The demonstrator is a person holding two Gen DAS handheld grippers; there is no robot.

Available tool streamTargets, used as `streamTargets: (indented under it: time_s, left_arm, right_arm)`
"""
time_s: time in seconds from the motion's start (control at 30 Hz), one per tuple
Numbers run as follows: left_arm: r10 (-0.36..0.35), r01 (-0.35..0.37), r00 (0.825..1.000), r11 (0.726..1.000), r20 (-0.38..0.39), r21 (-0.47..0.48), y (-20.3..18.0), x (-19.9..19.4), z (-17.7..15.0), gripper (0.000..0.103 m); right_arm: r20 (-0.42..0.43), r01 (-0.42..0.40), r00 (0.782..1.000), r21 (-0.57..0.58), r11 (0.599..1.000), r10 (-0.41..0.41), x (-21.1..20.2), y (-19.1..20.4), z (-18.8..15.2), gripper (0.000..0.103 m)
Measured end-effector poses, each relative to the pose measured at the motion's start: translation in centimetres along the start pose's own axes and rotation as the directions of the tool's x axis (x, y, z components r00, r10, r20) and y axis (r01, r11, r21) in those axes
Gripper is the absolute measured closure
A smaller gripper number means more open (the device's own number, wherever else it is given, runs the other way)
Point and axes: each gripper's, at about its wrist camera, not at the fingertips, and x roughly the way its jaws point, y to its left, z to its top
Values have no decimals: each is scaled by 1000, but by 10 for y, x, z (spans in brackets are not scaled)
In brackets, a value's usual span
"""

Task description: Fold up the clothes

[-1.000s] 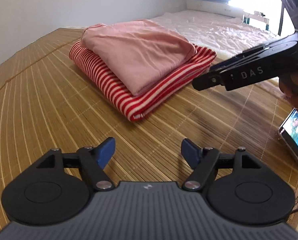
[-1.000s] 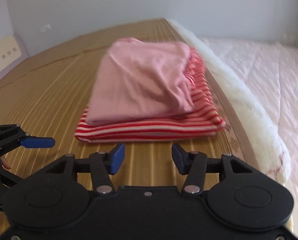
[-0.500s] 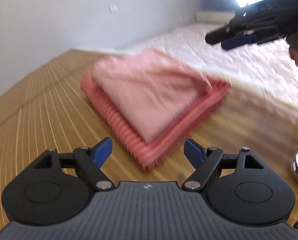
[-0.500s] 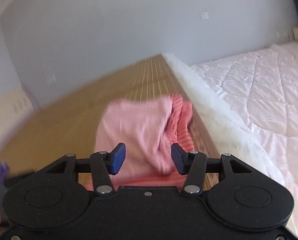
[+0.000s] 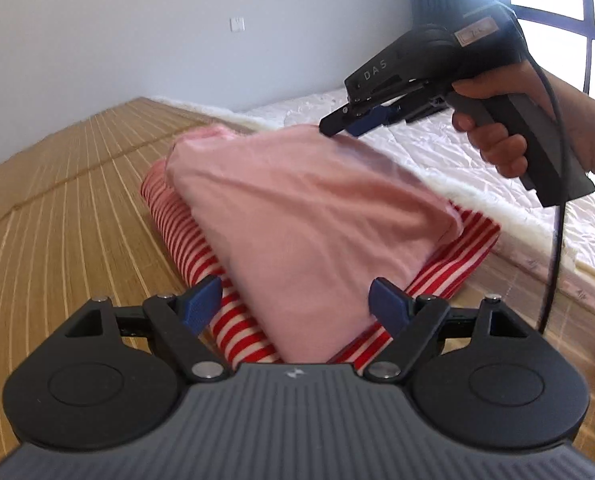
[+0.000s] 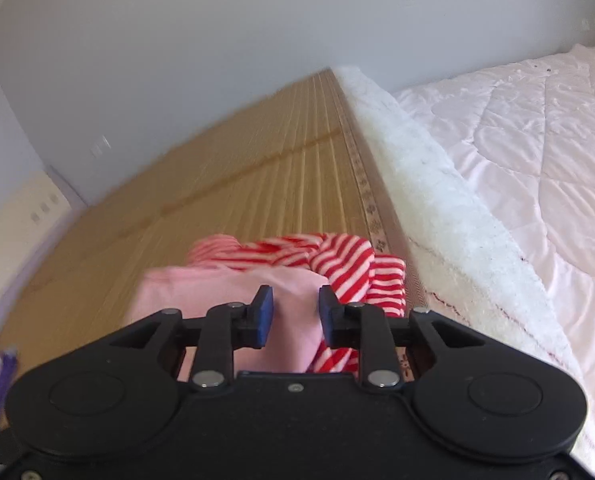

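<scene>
On the woven bamboo mat (image 5: pixel 57 208), a folded pink cotton garment (image 5: pixel 305 216) tops a red-and-white striped one (image 5: pixel 185 236). The left gripper (image 5: pixel 297 306) straddles its near corner, fingers apart; the right gripper (image 6: pixel 295 314) is closing, apparently ungripped, at the far corner.

A folded plain pink garment (image 5: pixel 309 220) lay on top of a folded red-and-white striped garment (image 5: pixel 185 236), stacked on the bamboo mat (image 5: pixel 65 216) near its edge; the striped one's bunched folds (image 6: pixel 337 260) showed beyond the pink one's far corner
</scene>
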Motion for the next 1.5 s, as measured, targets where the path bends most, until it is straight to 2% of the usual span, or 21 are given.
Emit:
streamTargets:
  time_s: [0.03, 0.07, 0.3, 0.37, 0.47, 0.53, 0.63, 0.73, 0.87, 0.9, 0.93, 1.0, 1.03, 1.07, 1.17, 1.23, 1.27, 1.33, 1.4, 1.47, 1.5]
  left_arm:
    - [-5, 5, 1000, 1000, -3, -6, 2, 3, -2, 19]
    - [-11, 11, 1000, 1000, 0, -10, 4, 5, -4, 18]
    - [-9, 9, 1000, 1000, 10, 6, 2, 8, -13, 15]
    - [-16, 16, 1000, 1000, 1, -7, 5, 8, -13, 15]
    - [-17, 16, 1000, 1000, -11, -16, 6, 2, -12, 15]
    - [-15, 14, 1000, 1000, -18, -19, 7, -2, -12, 15]
    - [15, -15, 1000, 1000, -16, 8, 8, -6, -14, 15]
    - [27, -27, 1000, 1000, -11, -4, 9, -11, -12, 15]
    - [31, -31, 999, 999, -20, -19, 13, -11, -11, 15]
    - [35, -35, 999, 999, -24, -15, 12, -11, -13, 15]
    - [39, -39, 999, 999, -27, -13, 11, -12, -14, 15]
    - [38, -39, 999, 999, -29, -15, 13, -9, -15, 15]
    - [39, -39, 999, 999, -31, -15, 14, -8, -15, 15]
    - [39, -39, 999, 999, -31, -16, 15, -6, -17, 15]
    - [40, -41, 999, 999, -35, -24, 19, -2, -20, 15]
    - [34, -35, 999, 999, -35, -34, 23, -1, -21, 15]
    - [30, -32, 999, 999, -34, -40, 24, 0, -22, 15]
    - [30, -31, 999, 999, -32, -45, 25, -3, -21, 15]
    - [41, -42, 999, 999, -31, -19, 23, -3, -19, 15]
    - [51, -51, 998, 999, -31, 1, 21, -2, -18, 15]
    - [52, -52, 998, 999, -34, 4, 22, -1, -17, 15]
  right_arm:
    - [-5, 23, 1000, -26, 999, -23, 5, 3, 0, 94]
    - [2, 14, 1000, -28, 1000, -14, 7, 4, 1, 99]
    - [21, 102, 995, -26, 994, -102, 27, 4, 2, 100]
    - [25, 128, 992, -27, 991, -128, 26, 4, -1, 93]
    - [96, 222, 971, -28, 975, -218, -3, 5, 0, 86]
    - [100, 209, 973, -9, 978, -207, -30, 5, -1, 80]
    - [50, 134, 990, -19, 991, -133, -70, 15, -23, 62]
    - [13, 132, 991, -26, 991, -132, -94, 26, -58, 62]
    - [36, 109, 993, 34, 993, -110, -103, 32, -97, 67]
    - [31, 91, 995, 48, 995, -93, -103, 33, -101, 71]
    - [15, 87, 996, 51, 995, -88, -100, 33, -102, 80]
    - [14, 102, 995, 38, 994, -103, -100, 36, -101, 83]
    - [10, 110, 994, 17, 994, -111, -97, 38, -101, 89]
    - [7, 120, 993, -3, 993, -120, -93, 39, -101, 97]
    - [38, 182, 983, -45, 982, -180, -90, 37, -107, 102]
    - [61, 271, 962, -50, 961, -268, -95, 29, -107, 102]
    - [55, 270, 962, -44, 962, -267, -98, 25, -108, 102]
    - [3, 172, 985, -9, 985, -172, -101, 15, -109, 99]
    - [-38, 90, 995, -23, 996, -91, -97, 12, -111, 90]
    - [-52, 75, 996, -56, 996, -78, -100, 17, -113, 76]
    - [-51, 76, 996, -66, 995, -79, -100, 18, -113, 74]
